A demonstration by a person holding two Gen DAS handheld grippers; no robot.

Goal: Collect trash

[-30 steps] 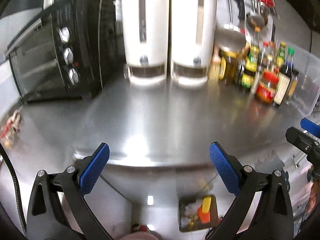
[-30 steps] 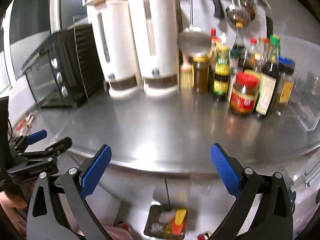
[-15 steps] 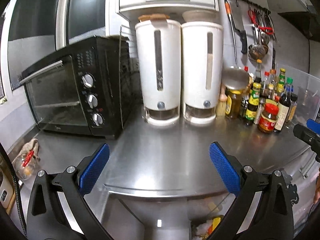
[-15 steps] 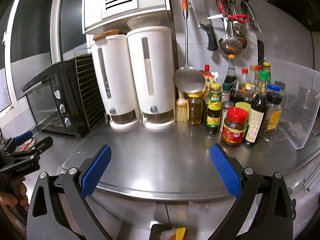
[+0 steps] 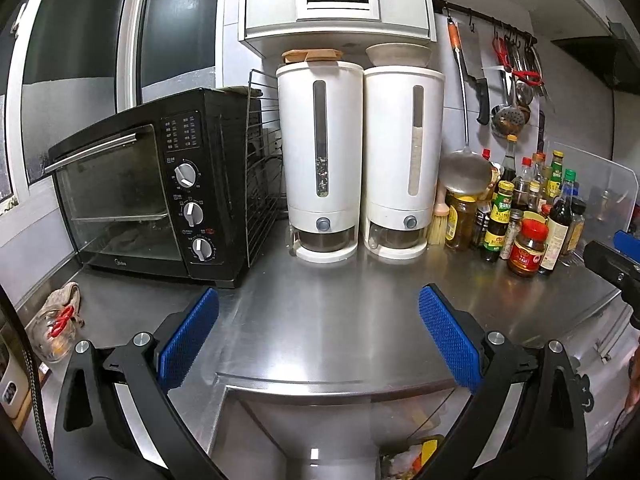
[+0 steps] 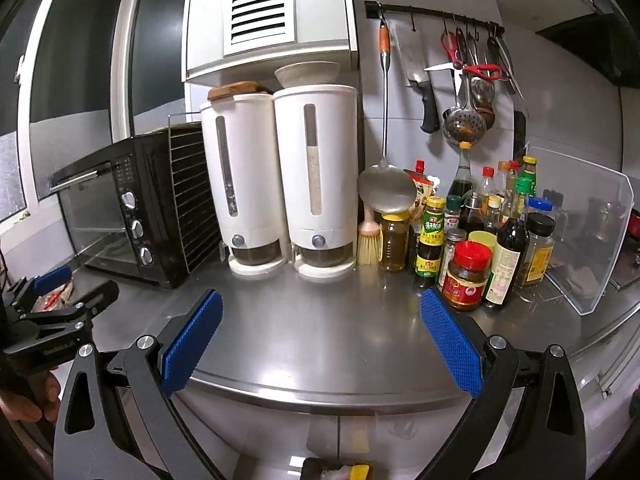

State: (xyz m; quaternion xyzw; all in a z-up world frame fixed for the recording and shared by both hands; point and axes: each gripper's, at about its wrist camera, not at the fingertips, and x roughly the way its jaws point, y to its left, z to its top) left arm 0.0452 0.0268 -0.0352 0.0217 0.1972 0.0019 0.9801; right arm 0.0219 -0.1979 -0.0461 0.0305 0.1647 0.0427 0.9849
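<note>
At the far left of the steel counter (image 5: 320,320), past the black oven (image 5: 136,196), a crumpled clear wrapper with red bits (image 5: 56,328) lies in the corner; I judge it the likeliest trash on the worktop, though the fisheye rim squeezes it and its long axis cannot be made out; in the right wrist view it is mostly behind the other tool.

The left gripper (image 5: 318,340) hovers at the counter's front edge with its 2 blue pads spread wide and nothing between them; the wrapper sits to its left and a little forward, so this hand is the nearer one.

The right gripper (image 6: 320,340) is likewise spread and empty, facing the 2 white dispensers (image 6: 276,184) and the cluster of sauce bottles (image 6: 480,248), well apart from the wrapper.

Below the counter edge a bin of mixed scraps (image 5: 416,456) shows only as a cut-off sliver between the left gripper's arms; its rim and depth are hidden; it looks like the drop point, but that is a guess.
</note>
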